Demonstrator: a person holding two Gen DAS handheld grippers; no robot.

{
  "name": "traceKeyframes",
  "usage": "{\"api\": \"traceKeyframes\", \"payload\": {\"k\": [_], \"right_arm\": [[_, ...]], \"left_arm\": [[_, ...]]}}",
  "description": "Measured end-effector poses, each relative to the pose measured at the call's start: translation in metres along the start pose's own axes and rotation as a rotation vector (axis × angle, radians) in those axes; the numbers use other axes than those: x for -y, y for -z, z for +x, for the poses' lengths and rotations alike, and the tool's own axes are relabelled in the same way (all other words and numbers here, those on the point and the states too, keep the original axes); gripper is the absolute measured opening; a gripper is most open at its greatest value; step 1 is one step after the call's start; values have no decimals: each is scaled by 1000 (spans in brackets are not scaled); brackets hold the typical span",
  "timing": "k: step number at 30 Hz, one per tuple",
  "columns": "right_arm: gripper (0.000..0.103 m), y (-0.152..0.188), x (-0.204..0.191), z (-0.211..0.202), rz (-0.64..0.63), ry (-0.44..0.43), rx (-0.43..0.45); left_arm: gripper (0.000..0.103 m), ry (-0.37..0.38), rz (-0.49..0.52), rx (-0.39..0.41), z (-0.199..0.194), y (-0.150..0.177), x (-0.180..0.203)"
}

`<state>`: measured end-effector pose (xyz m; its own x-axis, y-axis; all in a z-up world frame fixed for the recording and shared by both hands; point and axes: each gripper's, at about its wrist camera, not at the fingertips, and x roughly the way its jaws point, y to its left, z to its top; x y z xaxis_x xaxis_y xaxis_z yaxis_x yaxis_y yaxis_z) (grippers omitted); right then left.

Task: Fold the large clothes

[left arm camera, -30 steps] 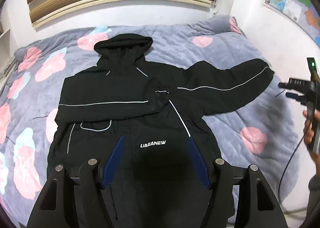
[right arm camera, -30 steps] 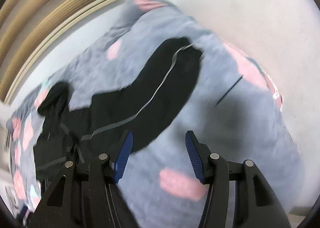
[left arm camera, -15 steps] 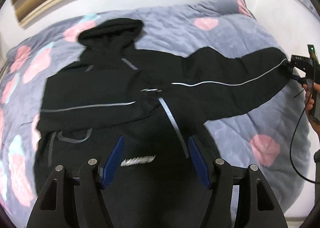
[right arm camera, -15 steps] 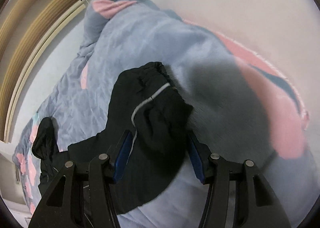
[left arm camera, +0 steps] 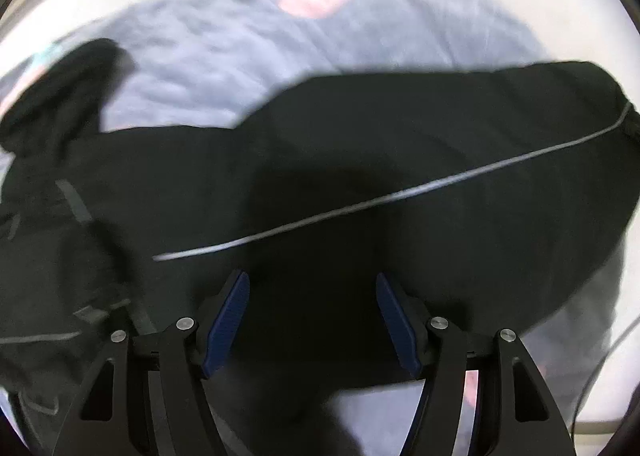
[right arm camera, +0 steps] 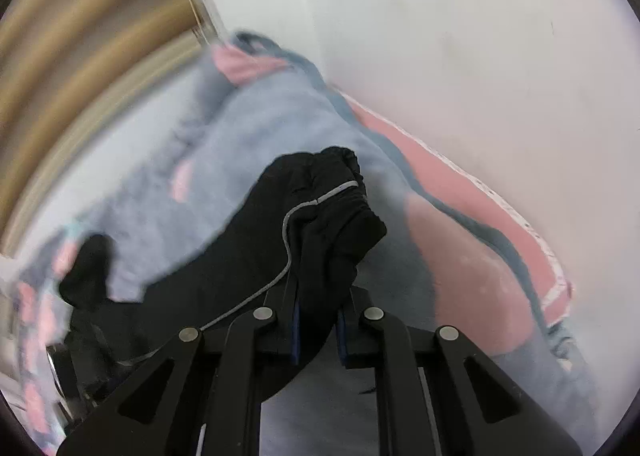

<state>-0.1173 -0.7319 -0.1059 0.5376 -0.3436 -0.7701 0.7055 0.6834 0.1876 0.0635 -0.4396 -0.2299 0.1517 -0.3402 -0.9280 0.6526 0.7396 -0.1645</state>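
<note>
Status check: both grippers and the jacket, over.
Right gripper shut on jacket sleeve near cuff. Left gripper open above sleeve, holding nothing. Nothing in the way on the quilt.

Grey quilt (left arm camera: 360,43) with pink patches, white wall (right arm camera: 460,35), tan blinds (right arm camera: 80,55)

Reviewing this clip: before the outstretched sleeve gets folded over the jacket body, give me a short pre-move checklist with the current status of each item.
1. Right gripper shut on the black jacket sleeve's cuff: ok, fabric is pinched between its fingers.
2. Left gripper free: ok, fingers apart above the sleeve, gripping nothing.
3. Sleeve laid out straight, grey piping line running unbroken: ok.
4. Other sleeve already folded across the body: cannot tell, blurred.
5. Grey quilt with pink flowers bare beside the sleeve: ok.
</note>
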Motion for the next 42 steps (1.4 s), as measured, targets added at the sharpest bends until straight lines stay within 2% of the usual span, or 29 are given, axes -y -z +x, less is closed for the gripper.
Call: {"api": "traceKeyframes", "payload": {"k": [3, 4, 6, 8, 11, 17, 25, 29, 33, 37, 42], "right_arm": [[15, 13, -3, 37, -14, 29, -90], [15, 16, -4, 44, -23, 51, -103], [15, 17, -8, 51, -40, 83, -108], [15, 15, -10, 53, -46, 88, -116], [15, 14, -19, 47, -86, 104, -103], [15, 20, -78, -2, -184, 45, -20], [14, 57, -215, -47, -373, -47, 23], [14, 93, -296, -65, -465, -119, 17], [14, 125, -366, -78, -519, -174, 3], [14, 149, -444, -87, -577, -228, -8], [14, 182, -527, -77, -645, -276, -26]], "left_arm": [[67, -28, -19, -144, 54, -1, 4], [67, -39, -24, -167, 66, 1, 3], [67, -28, -22, -152, 71, 7, 0], [67, 7, -26, -141, 57, 11, -2], [67, 55, -12, -66, 15, 21, -6], [68, 83, -29, 73, -82, 65, -41], [67, -44, -128, 186, -170, 131, -134], [67, -86, -203, 218, -201, 163, -184], [67, -126, -234, 249, -230, 193, -226], [67, -143, -276, 270, -255, 224, -266], [68, -165, -314, 273, -262, 248, -302]]}}
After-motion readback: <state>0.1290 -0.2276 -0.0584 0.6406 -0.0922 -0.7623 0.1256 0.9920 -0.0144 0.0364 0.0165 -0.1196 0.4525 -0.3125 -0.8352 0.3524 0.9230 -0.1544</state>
